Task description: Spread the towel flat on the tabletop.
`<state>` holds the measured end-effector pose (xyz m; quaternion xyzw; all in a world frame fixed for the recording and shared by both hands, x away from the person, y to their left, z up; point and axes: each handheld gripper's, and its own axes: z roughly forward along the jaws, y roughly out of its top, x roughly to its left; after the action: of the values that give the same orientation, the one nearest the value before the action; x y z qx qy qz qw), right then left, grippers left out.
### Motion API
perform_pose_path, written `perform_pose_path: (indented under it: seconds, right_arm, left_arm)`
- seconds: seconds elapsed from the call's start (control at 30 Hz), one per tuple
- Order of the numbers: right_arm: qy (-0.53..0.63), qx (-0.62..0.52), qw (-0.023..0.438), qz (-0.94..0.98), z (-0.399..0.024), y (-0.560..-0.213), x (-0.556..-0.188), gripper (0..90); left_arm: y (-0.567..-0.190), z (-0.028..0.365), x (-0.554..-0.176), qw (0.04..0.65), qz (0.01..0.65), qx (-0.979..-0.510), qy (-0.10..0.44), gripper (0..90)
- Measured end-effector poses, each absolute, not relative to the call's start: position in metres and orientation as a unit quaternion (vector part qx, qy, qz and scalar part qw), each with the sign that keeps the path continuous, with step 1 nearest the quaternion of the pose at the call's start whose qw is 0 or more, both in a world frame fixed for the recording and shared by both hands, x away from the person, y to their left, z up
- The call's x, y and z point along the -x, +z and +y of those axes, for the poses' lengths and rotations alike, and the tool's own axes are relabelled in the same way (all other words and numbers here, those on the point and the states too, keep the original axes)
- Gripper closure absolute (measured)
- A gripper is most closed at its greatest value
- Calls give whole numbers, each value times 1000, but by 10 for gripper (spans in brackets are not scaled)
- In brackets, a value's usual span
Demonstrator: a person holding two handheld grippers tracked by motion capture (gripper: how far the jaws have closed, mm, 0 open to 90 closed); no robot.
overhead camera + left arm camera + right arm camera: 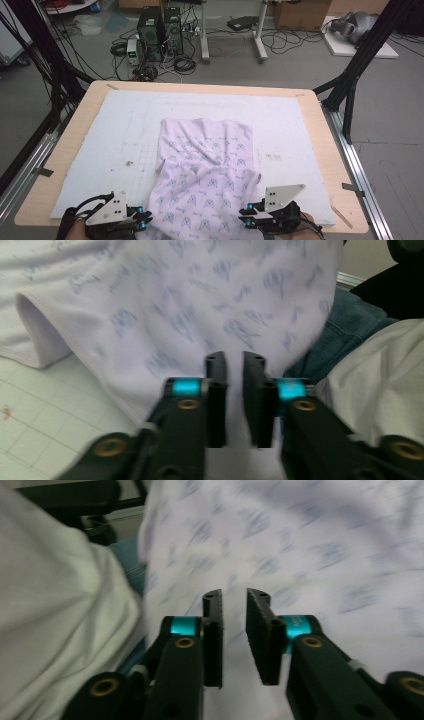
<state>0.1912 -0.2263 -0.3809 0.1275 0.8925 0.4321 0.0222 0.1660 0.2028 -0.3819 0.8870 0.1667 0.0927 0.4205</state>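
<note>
A pale lilac cotton garment printed with small blue motifs (207,170) is spread on the white-padded worktop (120,130), its near end draped over the front edge, at what is judged a folding step. The left tool (145,220) and right tool (245,216) are held at its near corners, each with jaws slightly parted and nothing gripped, so the hem would next need to be pinched.

- high view: even, soft indoor light, sharp throughout, faint shadows only.
- both gripper views: motion blur smears the patterned cloth (200,305); the jaws stay fairly crisp.
</note>
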Motion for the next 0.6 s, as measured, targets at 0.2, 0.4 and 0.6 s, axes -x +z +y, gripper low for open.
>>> perform_pose_path:
  seconds: [0.2, 0.4, 0.6]
  right_arm:
    - [401, -157, 68, 900, -222, -398, -217, 665]
    - [357, -162, 65, 918, -210, -429, -232, 640]
    - [369, -170, 38, 913, -209, -440, -238, 856]
  left_arm:
    - [-407, 194, -204, 413, 189, -883, 116, 694]
    - [-435, 176, -231, 389, 193, -895, 98, 637]
    - [-440, 174, -232, 385, 186, -899, 93, 873]
